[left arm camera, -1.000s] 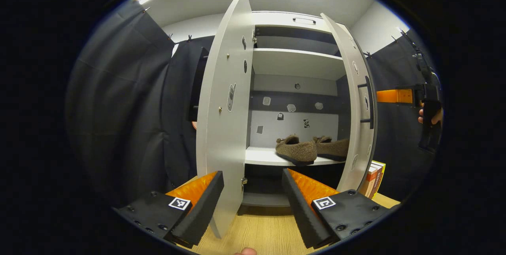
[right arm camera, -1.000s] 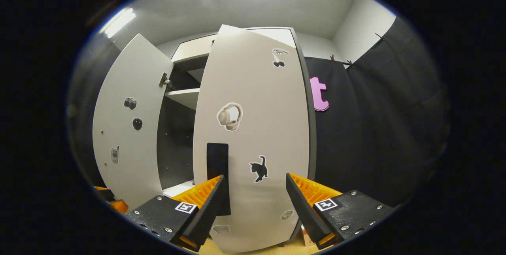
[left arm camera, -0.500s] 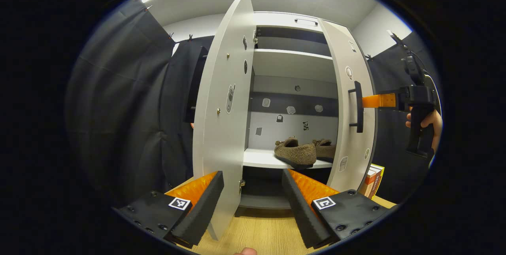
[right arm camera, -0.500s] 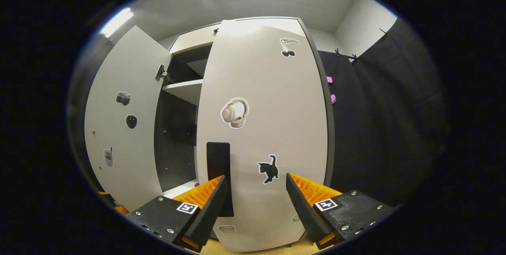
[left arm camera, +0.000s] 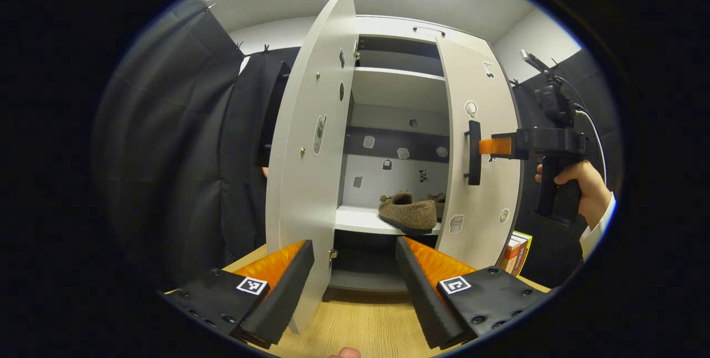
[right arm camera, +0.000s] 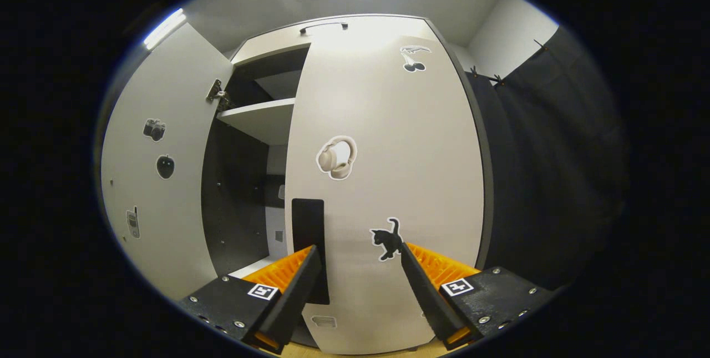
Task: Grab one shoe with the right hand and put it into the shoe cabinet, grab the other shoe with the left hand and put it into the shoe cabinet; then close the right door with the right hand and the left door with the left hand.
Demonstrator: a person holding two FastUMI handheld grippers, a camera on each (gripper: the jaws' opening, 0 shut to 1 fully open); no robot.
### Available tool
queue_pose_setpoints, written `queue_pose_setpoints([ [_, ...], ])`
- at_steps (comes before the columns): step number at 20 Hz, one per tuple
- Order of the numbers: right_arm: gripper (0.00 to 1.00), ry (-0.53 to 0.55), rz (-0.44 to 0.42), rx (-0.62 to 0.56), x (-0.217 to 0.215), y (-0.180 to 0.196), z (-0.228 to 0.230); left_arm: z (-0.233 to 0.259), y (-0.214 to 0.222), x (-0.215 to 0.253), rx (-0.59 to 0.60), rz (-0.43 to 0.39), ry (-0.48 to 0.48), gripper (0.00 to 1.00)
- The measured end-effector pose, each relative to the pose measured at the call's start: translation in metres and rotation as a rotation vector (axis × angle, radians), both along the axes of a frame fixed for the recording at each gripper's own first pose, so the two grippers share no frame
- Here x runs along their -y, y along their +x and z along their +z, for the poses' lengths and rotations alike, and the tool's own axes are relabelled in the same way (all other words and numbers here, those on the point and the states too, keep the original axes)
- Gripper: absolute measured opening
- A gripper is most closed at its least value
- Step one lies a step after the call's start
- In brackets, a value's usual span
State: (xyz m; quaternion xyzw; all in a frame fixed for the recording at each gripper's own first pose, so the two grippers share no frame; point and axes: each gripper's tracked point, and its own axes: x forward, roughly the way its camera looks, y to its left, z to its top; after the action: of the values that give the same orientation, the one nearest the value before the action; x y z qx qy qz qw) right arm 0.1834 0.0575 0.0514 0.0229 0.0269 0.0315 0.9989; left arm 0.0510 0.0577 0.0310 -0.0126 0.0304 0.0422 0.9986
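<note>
In the left gripper view the white shoe cabinet (left arm camera: 399,89) holds two brown fuzzy shoes (left arm camera: 407,213) side by side on a shelf. Its left door (left arm camera: 308,141) stands wide open, edge-on between my open left gripper (left arm camera: 355,286) fingers, though farther off. The right door (left arm camera: 482,152) is swung partway shut. A hand (left arm camera: 577,180) holds the right gripper (left arm camera: 491,146) with its tips against that door beside the black handle (left arm camera: 473,152). In the right gripper view the right gripper (right arm camera: 360,286) is open, pressed close to the right door (right arm camera: 388,180), with the handle (right arm camera: 308,236) by its left finger.
Some books (left arm camera: 516,252) stand at the cabinet's right foot on the wooden floor (left arm camera: 360,324). Black cloth (left arm camera: 183,152) hangs on both sides. An upper shelf (right arm camera: 266,119) and the left door (right arm camera: 161,180) with stickers show beyond the right door's edge.
The right door has swung further shut with the right gripper pushing on it, hiding more of the far shoe. My left gripper has barely moved.
</note>
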Motion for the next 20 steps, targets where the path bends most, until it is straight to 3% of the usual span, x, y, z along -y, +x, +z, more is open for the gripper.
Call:
queue_pose_setpoints([
  [6, 0.91, 0.022, 0.000, -0.003, 0.004, -0.004, 0.003, 0.008, -0.004, -0.012, 0.009, 0.017, 0.016, 0.99],
  [9, 0.92, 0.019, -0.018, 0.022, 0.016, -0.023, 0.014, 0.011, -0.011, -0.026, 0.002, 0.047, 0.011, 0.94],
  [10, 0.91, 0.011, -0.026, 0.030, 0.021, -0.030, 0.017, 0.012, -0.014, -0.032, -0.001, 0.065, 0.003, 0.97],
  [14, 0.92, -0.023, -0.058, 0.039, 0.039, -0.060, 0.020, 0.021, -0.034, -0.067, 0.001, 0.157, 0.006, 0.99],
  [17, 0.92, -0.037, -0.061, 0.022, 0.046, -0.082, 0.011, 0.026, -0.044, -0.104, 0.017, 0.266, -0.012, 0.94],
  [20, 0.92, -0.060, -0.077, 0.019, 0.052, -0.103, 0.001, 0.038, -0.048, -0.143, 0.037, 0.357, -0.003, 0.97],
])
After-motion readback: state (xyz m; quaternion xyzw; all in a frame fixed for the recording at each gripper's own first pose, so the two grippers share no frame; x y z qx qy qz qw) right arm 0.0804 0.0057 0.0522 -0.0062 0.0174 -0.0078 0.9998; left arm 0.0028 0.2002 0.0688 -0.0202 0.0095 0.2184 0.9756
